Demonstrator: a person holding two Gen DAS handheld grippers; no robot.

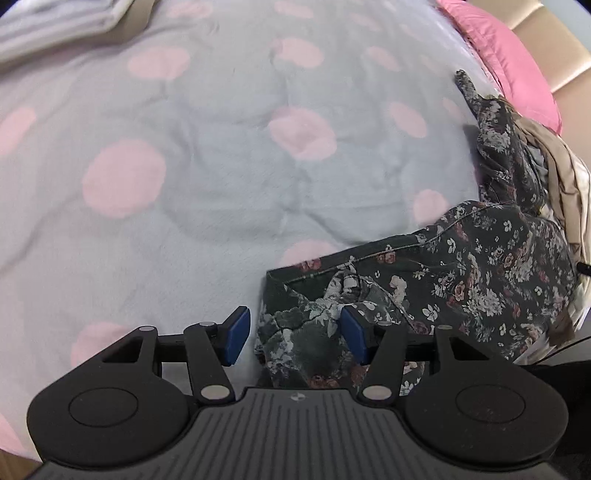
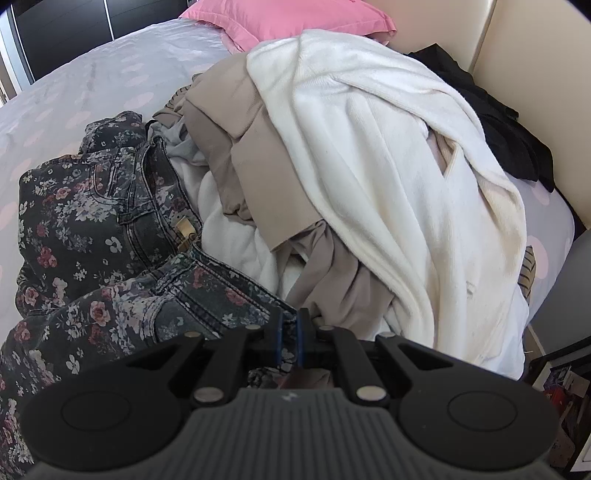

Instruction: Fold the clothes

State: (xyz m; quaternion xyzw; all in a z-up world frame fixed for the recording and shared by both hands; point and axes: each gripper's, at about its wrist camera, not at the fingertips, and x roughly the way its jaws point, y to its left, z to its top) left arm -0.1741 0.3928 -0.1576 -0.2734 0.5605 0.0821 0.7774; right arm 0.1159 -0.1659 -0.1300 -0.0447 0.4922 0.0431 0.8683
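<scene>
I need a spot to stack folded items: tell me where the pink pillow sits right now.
The pink pillow lies at the far end of the bed, top centre in the right wrist view, just behind the white garment topping the laundry pile.

The left wrist view is soft with blur across the spotted bedspread (image 1: 192,155). The floral jeans (image 1: 461,280) run out of sight under the left claw (image 1: 293,338) body, and their far leg is lost behind the laundry heap at the right edge. In the right wrist view, the waistband edge vanishes between the pads of the right claw (image 2: 290,341). The white robe (image 2: 388,177) covers most of the beige garment (image 2: 240,155). A black garment (image 2: 498,125) is partly hidden behind the robe. The pink pillow (image 2: 288,18) is cropped at the top.
</scene>
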